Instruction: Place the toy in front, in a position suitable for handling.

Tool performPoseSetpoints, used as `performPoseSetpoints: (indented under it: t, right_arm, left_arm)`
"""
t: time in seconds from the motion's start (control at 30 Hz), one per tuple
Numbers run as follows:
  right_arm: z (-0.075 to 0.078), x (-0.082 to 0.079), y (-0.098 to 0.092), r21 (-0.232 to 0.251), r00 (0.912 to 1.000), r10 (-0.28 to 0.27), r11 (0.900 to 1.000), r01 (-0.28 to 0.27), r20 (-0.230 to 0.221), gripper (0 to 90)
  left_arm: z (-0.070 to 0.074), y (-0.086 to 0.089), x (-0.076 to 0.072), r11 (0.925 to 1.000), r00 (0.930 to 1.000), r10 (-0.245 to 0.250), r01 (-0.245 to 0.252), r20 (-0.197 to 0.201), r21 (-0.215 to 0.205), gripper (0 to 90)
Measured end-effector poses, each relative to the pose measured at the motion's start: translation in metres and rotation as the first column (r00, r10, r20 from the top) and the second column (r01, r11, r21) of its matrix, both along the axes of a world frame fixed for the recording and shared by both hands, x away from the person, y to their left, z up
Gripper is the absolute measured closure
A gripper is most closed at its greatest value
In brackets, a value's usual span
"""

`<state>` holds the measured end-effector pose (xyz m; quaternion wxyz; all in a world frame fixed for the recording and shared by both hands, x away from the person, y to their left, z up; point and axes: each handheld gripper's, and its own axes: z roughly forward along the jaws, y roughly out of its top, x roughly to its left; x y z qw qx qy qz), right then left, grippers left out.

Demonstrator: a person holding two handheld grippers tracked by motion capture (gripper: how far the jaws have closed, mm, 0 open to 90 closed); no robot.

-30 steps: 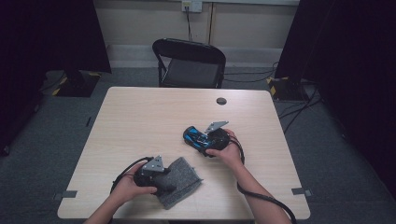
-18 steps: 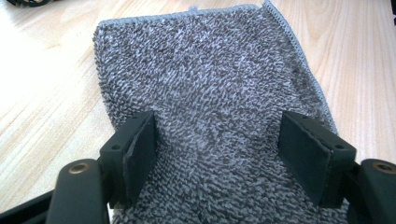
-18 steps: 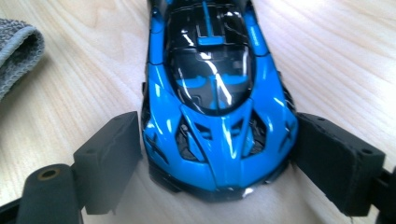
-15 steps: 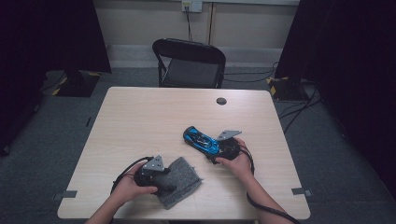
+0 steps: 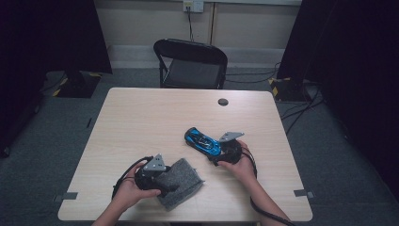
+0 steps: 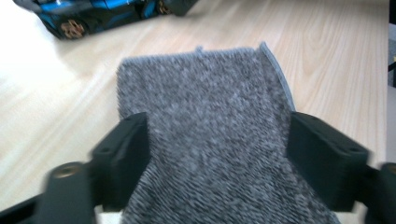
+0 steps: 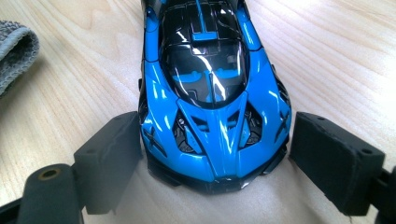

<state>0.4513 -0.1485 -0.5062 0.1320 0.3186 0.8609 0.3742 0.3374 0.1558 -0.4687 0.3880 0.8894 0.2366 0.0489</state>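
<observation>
Right hand-held gripper (image 7: 212, 163) shifted right, straddles car (image 7: 210, 88), unclenched | left hand-held gripper (image 6: 217, 158) narrowing around cloth (image 6: 210, 126), pad contact unclear

Far half of table (image 5: 155, 113) open; toy car (image 5: 202, 141), cloth (image 5: 181, 183) block near half

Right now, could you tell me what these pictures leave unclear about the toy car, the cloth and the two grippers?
- Blue toy car: its far end is cut off by the top edge of the right gripper view.
- Right gripper: whether its pads touch the car cannot be told; a gap shows on one side.
- Grey cloth: blurred in the left gripper view, near end cut off; left gripper contact is uncertain.
</observation>
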Motion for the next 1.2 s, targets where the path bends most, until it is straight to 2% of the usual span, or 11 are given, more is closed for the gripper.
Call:
performPoseSetpoints:
  t: [0.03,0.1,0.23,0.47,0.67,0.73,0.87,0.93,1.0,1.13,1.2]
  right_arm:
    - [0.000,0.000,0.000,0.000,1.0000,0.000,1.000,0.000,0.000,15.8]
    - [0.000,0.000,0.000,0.000,1.0000,0.000,1.000,0.000,0.000,15.8]
    - [0.000,0.000,0.000,0.000,1.0000,0.000,1.000,0.000,0.000,15.8]
    - [0.000,-0.001,0.000,0.000,1.0000,-0.007,1.000,0.007,0.000,15.9]
    - [0.000,-0.002,0.000,0.000,0.9999,-0.010,1.000,0.010,0.001,15.9]
    - [0.000,-0.001,0.000,0.000,0.9999,-0.010,1.000,0.010,0.001,15.9]
    - [0.000,-0.001,0.000,0.001,0.9999,-0.011,1.000,0.011,0.001,15.8]
    - [0.000,-0.001,0.000,0.001,0.9999,-0.011,1.000,0.011,0.000,15.8]
    - [0.000,-0.001,0.000,0.001,0.9999,-0.011,1.000,0.011,0.000,15.8]
    - [0.000,-0.001,0.000,0.002,0.9999,-0.011,1.000,0.011,0.001,15.8]
    - [0.000,-0.001,0.000,0.001,0.9999,-0.010,1.000,0.010,0.002,15.8]
  left_arm:
    - [-0.003,-0.001,-0.001,0.9996,1.0000,-0.004,0.004,-0.008,0.028,36.9]
    - [-0.013,-0.002,0.000,0.9987,0.9994,0.015,-0.013,-0.033,0.048,37.0]
    - [-0.021,-0.003,-0.002,0.9989,0.9999,0.014,-0.015,0.004,0.045,38.4]
    - [-0.019,-0.007,-0.004,0.9961,0.9989,0.044,-0.045,0.015,0.076,44.8]
    - [-0.018,-0.005,-0.003,0.9954,0.9975,0.069,-0.070,0.013,0.066,61.5]
    - [-0.016,-0.007,-0.002,0.9945,0.9982,0.060,-0.060,0.011,0.086,65.3]
    - [-0.012,-0.008,0.002,0.9928,0.9972,0.066,-0.063,-0.035,0.102,71.3]
    - [-0.009,-0.006,0.005,0.9951,0.9946,0.067,-0.061,-0.079,0.078,72.8]
    - [-0.008,-0.004,0.007,0.9965,0.9940,0.067,-0.062,-0.087,0.057,74.1]
    - [0.009,-0.001,0.019,0.9945,0.9944,0.099,-0.100,-0.038,-0.030,75.1]
    - [0.019,-0.007,0.027,0.9938,0.9945,0.105,-0.105,-0.009,-0.036,75.3]
